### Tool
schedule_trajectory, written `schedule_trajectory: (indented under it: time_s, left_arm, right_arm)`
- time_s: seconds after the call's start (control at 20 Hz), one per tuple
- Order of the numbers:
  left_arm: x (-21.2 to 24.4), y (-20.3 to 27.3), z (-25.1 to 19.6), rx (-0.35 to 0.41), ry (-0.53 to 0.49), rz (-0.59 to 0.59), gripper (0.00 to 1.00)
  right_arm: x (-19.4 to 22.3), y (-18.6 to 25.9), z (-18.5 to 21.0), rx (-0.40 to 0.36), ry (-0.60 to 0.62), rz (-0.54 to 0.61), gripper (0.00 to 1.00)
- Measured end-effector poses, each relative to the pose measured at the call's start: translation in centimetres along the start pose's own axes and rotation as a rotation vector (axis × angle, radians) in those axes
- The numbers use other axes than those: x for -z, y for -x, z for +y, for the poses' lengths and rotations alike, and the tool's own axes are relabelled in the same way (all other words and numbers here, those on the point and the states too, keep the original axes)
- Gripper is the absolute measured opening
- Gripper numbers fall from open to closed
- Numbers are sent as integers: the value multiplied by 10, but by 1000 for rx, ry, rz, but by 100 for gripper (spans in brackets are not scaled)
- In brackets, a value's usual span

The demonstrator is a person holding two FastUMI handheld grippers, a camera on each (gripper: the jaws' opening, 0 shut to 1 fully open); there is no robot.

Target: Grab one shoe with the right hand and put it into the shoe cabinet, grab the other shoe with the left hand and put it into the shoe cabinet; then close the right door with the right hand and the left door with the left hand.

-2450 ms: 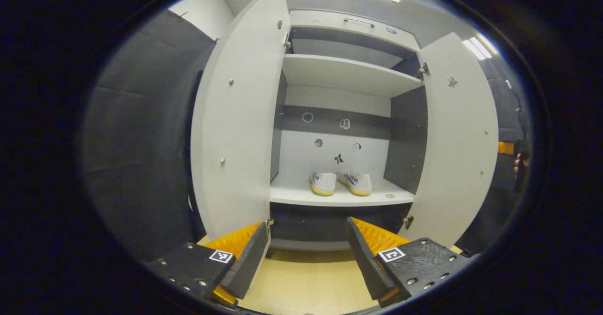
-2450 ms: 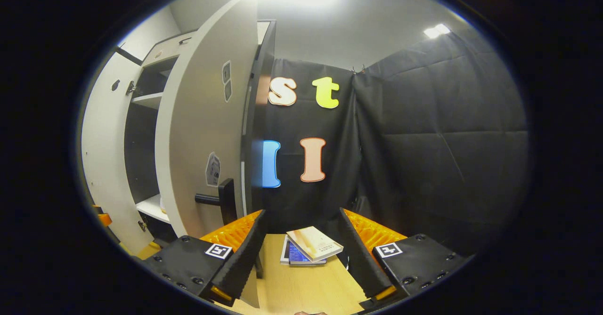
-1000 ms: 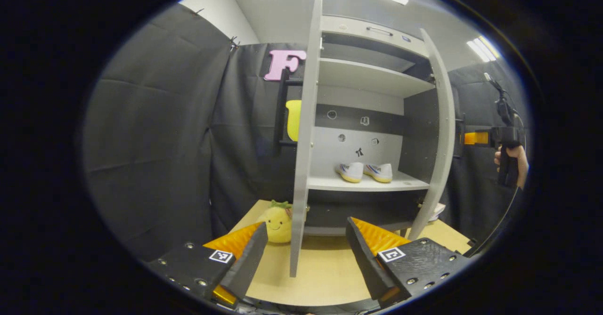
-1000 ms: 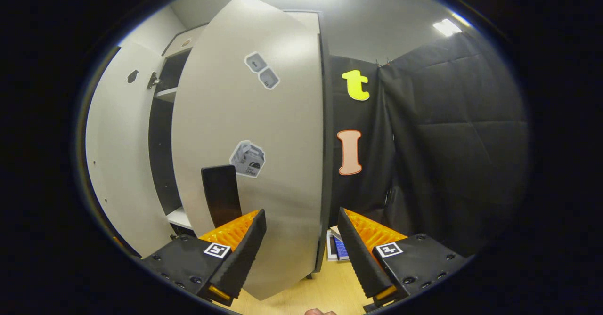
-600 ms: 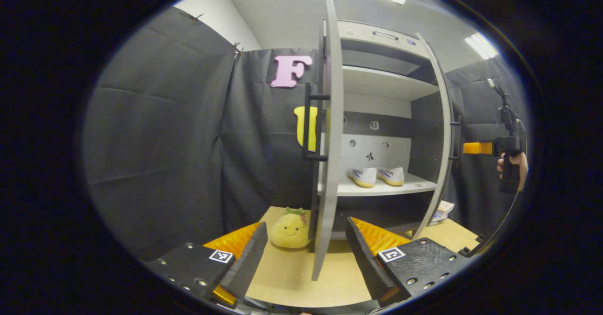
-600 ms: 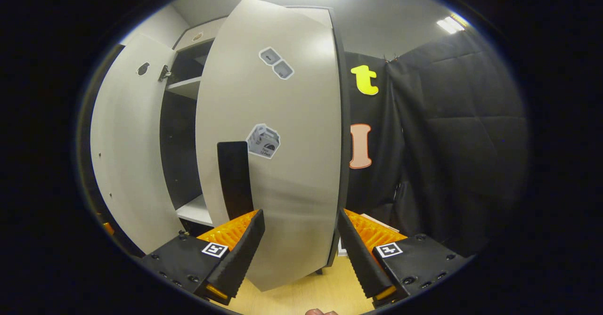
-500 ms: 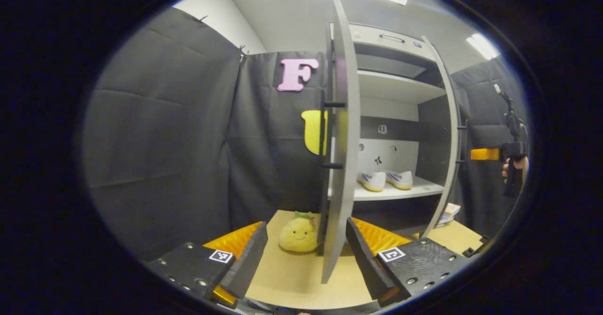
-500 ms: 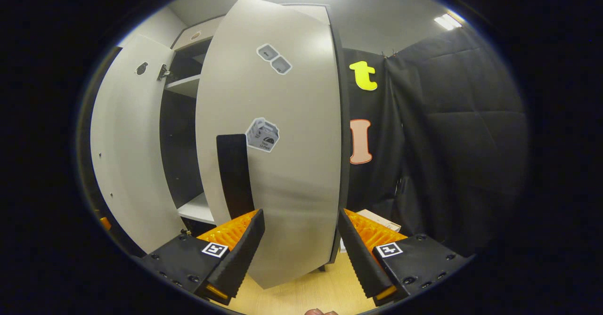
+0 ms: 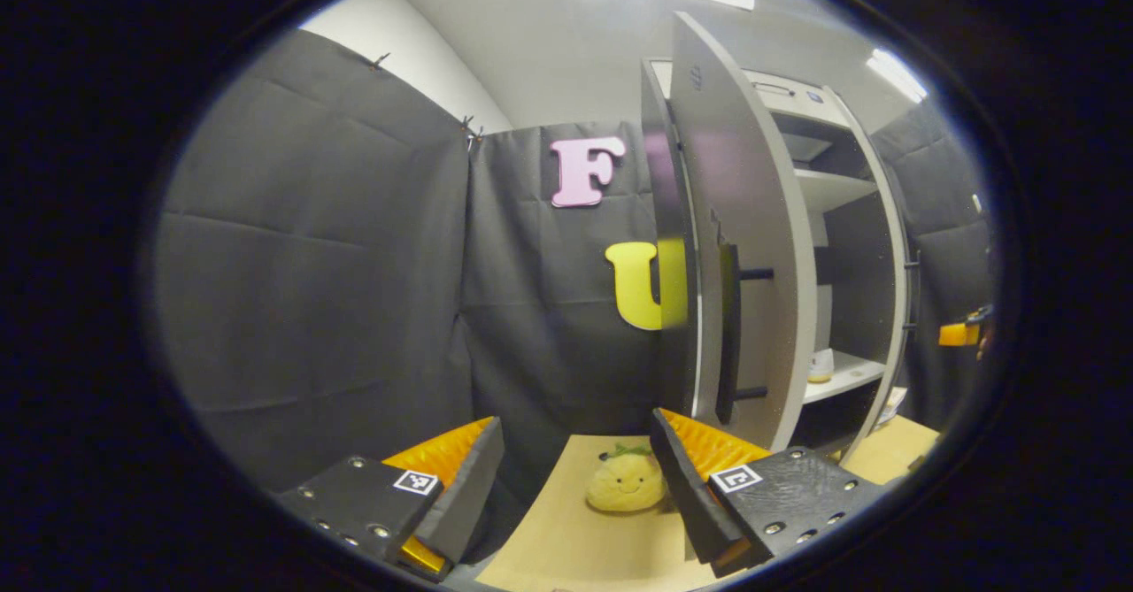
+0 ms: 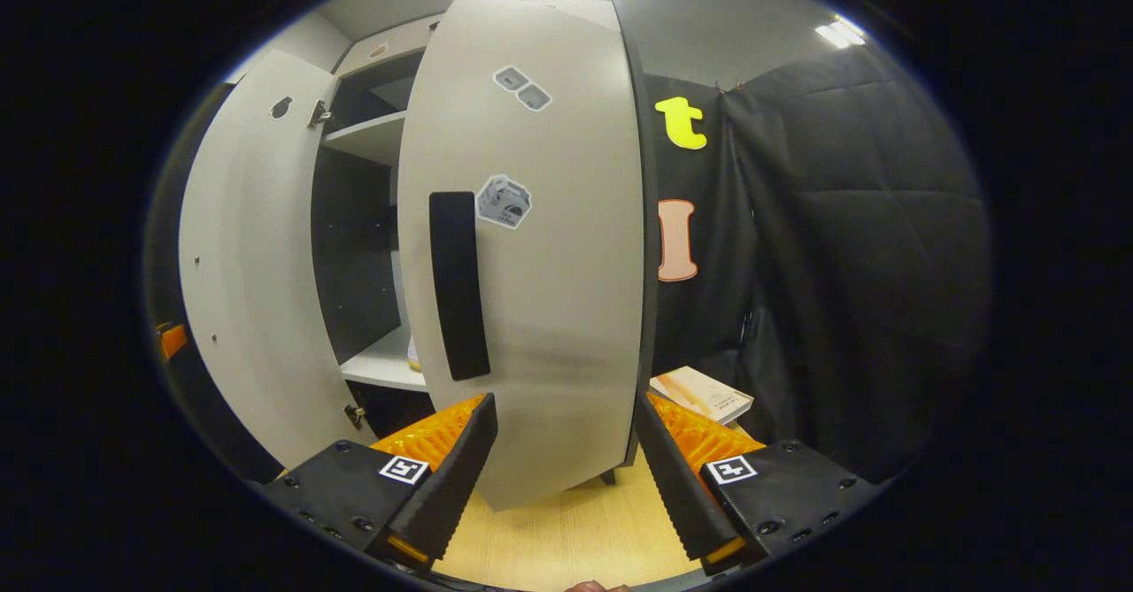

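Both doors are swinging closed: the right door (image 10: 540, 247) is facing the wide-open right gripper (image 10: 566, 468), the left door (image 9: 752, 247) is sitting just right of the wide-open left gripper (image 9: 575, 486), and a shoe (image 9: 820, 366), probably, is peeking out behind.

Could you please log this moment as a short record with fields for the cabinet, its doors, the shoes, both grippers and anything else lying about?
cabinet: shoe cabinet, pale shelves, dark inner walls
right door: right door partly swung, not shut, dark handle on its face
left door: left door ajar
shoes: one shoe partly seen on the lower shelf
left gripper: left gripper open, holding nothing
right gripper: right gripper open, close before the right door, contact unclear
other: plush toy, books on the tabletop
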State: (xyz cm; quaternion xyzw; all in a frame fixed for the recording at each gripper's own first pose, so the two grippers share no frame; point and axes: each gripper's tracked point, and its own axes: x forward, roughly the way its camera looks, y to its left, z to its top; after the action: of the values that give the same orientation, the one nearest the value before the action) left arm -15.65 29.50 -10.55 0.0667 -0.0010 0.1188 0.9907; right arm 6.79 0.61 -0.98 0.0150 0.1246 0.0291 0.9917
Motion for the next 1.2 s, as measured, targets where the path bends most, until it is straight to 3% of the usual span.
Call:
schedule_trajectory:
  time_s: [0.05, 0.3, 0.35, 0.6, 1.0, 1.2]
  left_arm:
    - [-9, -7, 1, 18, 20, -14, 95]
    - [-31, -42, -9, 113, 75, -26, 94]
    - [-33, -47, -14, 131, 73, -27, 100]
    - [-38, -62, -46, 222, 79, -17, 100]
    - [-44, -64, -74, 274, 12, 20, 100]
    - [-40, -59, -111, 273, 68, 54, 99]
  right_arm:
    - [7, 4, -2, 8, 0, 12, 98]
    - [40, 20, -13, 34, -14, 78, 98]
    - [45, 24, -15, 41, -18, 88, 98]
    - [65, 35, -33, 82, -49, 120, 97]
    - [74, 34, -55, 119, -72, 122, 96]
    - [70, 20, -62, 104, -72, 103, 96]
